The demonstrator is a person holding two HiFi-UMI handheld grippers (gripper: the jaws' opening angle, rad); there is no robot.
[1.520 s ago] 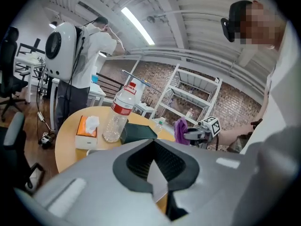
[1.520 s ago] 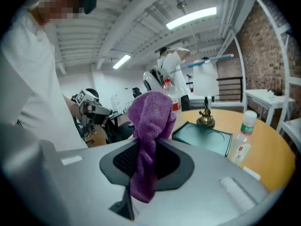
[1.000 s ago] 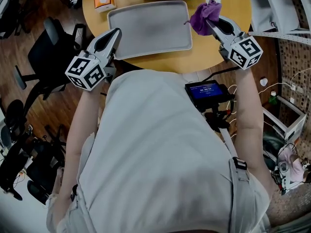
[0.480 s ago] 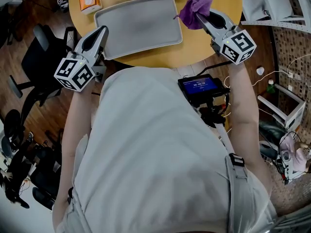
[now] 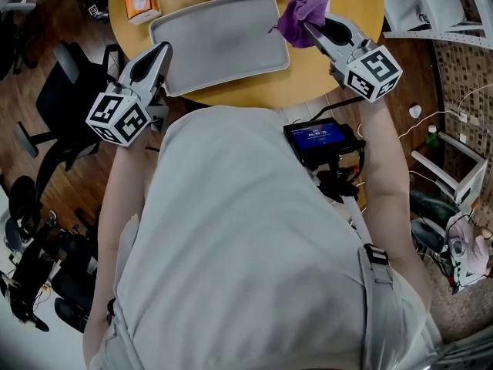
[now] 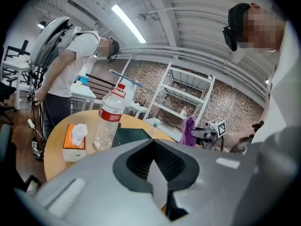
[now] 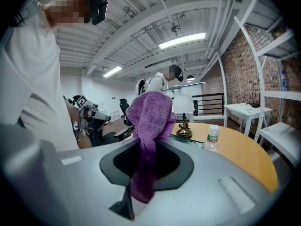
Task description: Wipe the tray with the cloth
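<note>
- Tray [image 5: 219,41] lies bare on the round wooden table [image 5: 331,75]. The purple cloth [image 5: 300,18] hangs at the tray's far right corner, and the right gripper [image 5: 310,28] has its jaws clamped on it.
- The left gripper [image 5: 160,52] sits just off the tray's near left corner, jaws together with nothing between them.
- The left gripper view shows a clear bottle [image 6: 109,119] upright beside an orange tissue box [image 6: 75,142], beyond the tray's left end. The right gripper view alone shows a small bottle [image 7: 213,138].
- The clear bottle's red label and the small bottle's green one are too blurred to read.
- Against half a second ago, the cloth has edged slightly over the tray's right rim; the left gripper has not moved.
</note>
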